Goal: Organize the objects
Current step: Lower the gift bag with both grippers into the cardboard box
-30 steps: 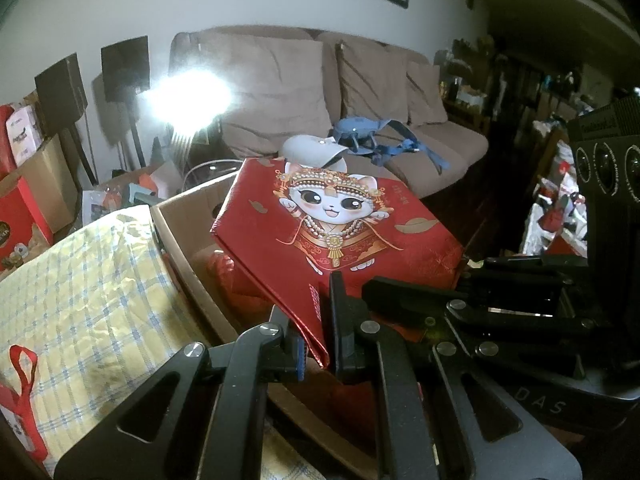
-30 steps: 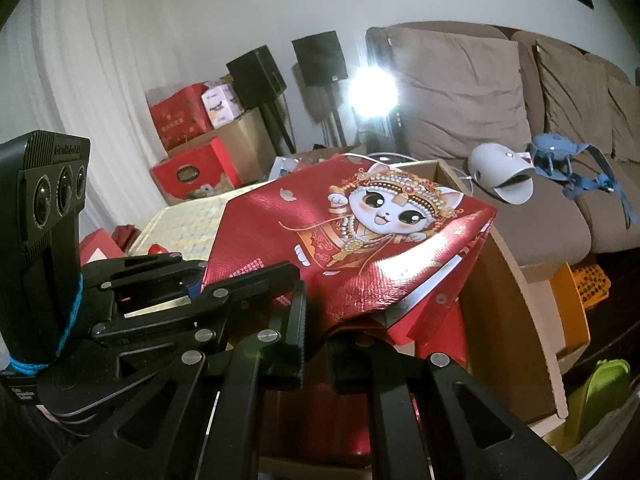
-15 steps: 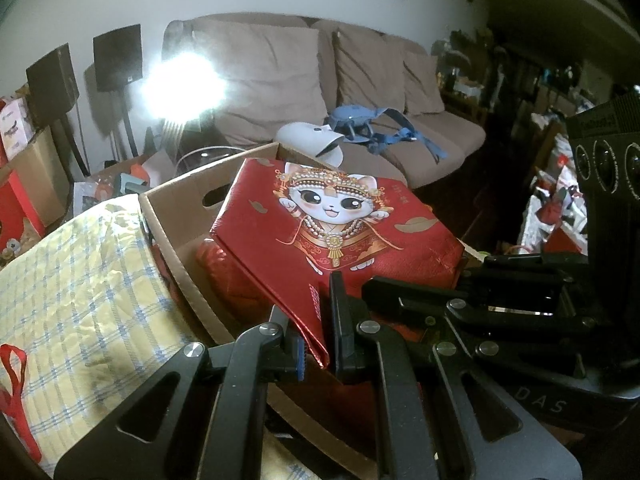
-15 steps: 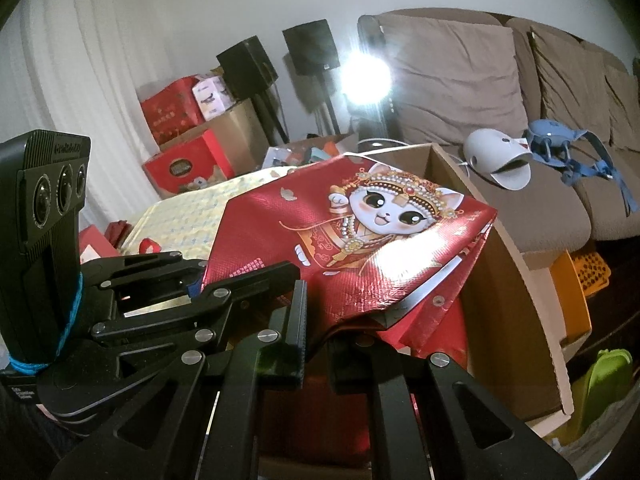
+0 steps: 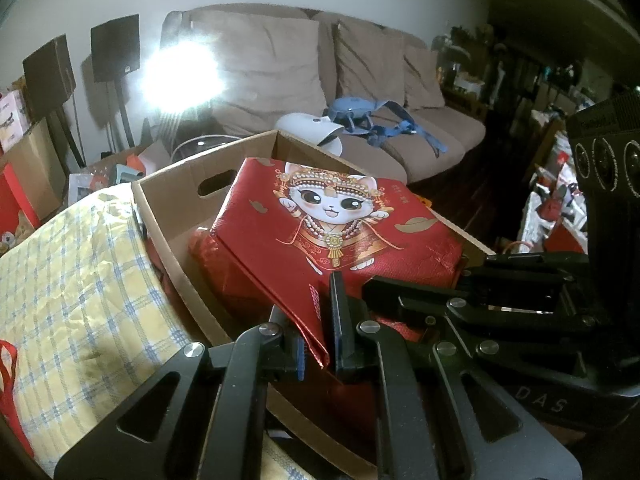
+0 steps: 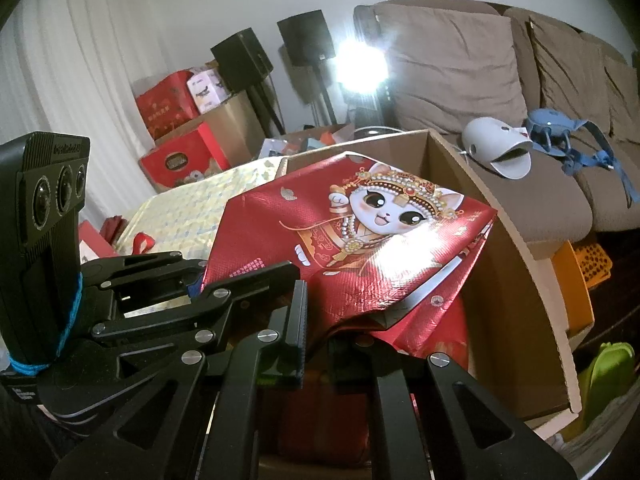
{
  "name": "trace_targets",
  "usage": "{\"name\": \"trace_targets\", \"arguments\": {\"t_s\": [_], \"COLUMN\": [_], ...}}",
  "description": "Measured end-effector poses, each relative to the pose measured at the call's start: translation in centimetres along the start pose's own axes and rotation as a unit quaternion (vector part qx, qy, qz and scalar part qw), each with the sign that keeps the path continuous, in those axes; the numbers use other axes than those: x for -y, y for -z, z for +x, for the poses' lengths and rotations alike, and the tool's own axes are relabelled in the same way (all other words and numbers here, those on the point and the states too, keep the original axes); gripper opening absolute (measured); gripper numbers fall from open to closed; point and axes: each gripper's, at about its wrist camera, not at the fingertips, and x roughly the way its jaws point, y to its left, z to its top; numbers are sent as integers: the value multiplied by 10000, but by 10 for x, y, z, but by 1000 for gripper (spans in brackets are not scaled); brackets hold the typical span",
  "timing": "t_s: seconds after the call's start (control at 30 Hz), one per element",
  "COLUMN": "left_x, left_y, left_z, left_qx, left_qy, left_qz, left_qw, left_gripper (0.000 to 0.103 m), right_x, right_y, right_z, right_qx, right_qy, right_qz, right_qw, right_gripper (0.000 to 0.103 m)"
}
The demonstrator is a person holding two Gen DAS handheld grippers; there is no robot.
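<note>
A shiny red gift bag with a cartoon cat point(image 5: 340, 236) point(image 6: 360, 248) is held flat and tilted over an open cardboard box point(image 5: 168, 188) point(image 6: 516, 288). My left gripper point(image 5: 320, 344) is shut on the bag's near corner. My right gripper point(image 6: 320, 344) is shut on the bag's near edge at the other side. More red bags lie inside the box under it. Each gripper shows in the other's view, at the right of the left wrist view point(image 5: 520, 304) and at the left of the right wrist view point(image 6: 168, 292).
The box stands next to a surface covered with a yellow checked cloth point(image 5: 68, 300) point(image 6: 192, 208). A brown sofa point(image 5: 280, 76) point(image 6: 552, 152) lies beyond, with a white object point(image 5: 316, 128) and a blue harness point(image 5: 372, 120). Red boxes point(image 6: 176, 152) and speakers point(image 6: 240, 60) stand by the wall.
Both grippers have carried the bag forward and lower over the box. More of the box's inside and far wall shows now. The grips are unchanged.
</note>
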Motion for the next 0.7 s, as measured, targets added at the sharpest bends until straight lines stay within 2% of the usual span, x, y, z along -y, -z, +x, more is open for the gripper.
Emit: {"name": "trace_targets", "arguments": {"t_s": [0.7], "left_x": [-13], "left_y": [17], "left_z": [20], "left_qx": [-252], "left_qy": [-52], "left_qz": [-228], "left_qw": [9994], "left_gripper": [9], "right_x": [5], "right_y": [12], "right_z": [29], "right_qx": [-298], "right_qy": [-109], "right_qz": [17], "right_qw": [9995], "right_gripper": [7]}}
